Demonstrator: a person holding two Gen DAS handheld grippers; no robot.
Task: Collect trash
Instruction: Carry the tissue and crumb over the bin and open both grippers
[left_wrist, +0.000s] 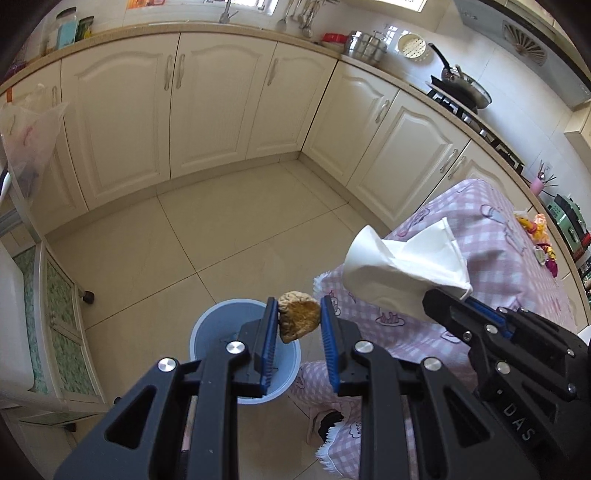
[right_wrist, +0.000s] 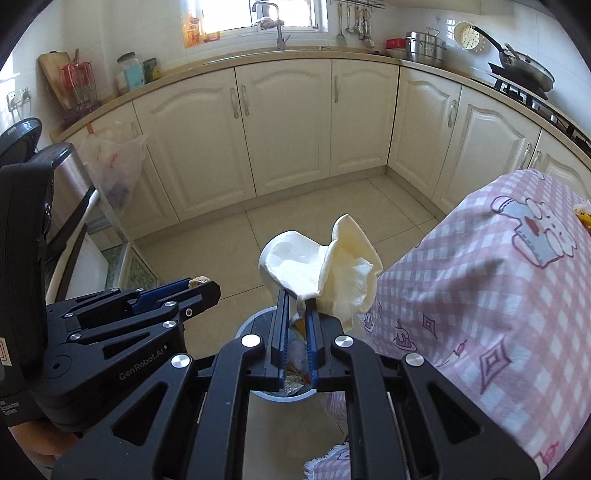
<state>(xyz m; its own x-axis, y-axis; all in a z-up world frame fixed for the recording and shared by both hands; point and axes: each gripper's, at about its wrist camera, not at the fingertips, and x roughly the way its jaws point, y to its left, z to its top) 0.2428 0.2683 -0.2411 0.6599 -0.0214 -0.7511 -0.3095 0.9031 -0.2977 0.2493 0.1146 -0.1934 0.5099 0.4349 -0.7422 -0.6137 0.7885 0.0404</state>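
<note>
Bin (left_wrist: 207, 332) sits on floor directly below both claws, beside bench (left_wrist: 498, 258) edge. Left claw (left_wrist: 299, 317) clamped on brown food scrap (left_wrist: 298, 316); scrap hangs over bin mouth, you appear ready to release straight down. Right claw (right_wrist: 296, 317) pinched on crumpled white napkin (right_wrist: 321, 273); bulk of napkin projects up and forward past fingertips, bin rim (right_wrist: 251, 321) visible beneath. Judgement: left claw nearer bin centre; shift right claw slightly before drop.
</note>
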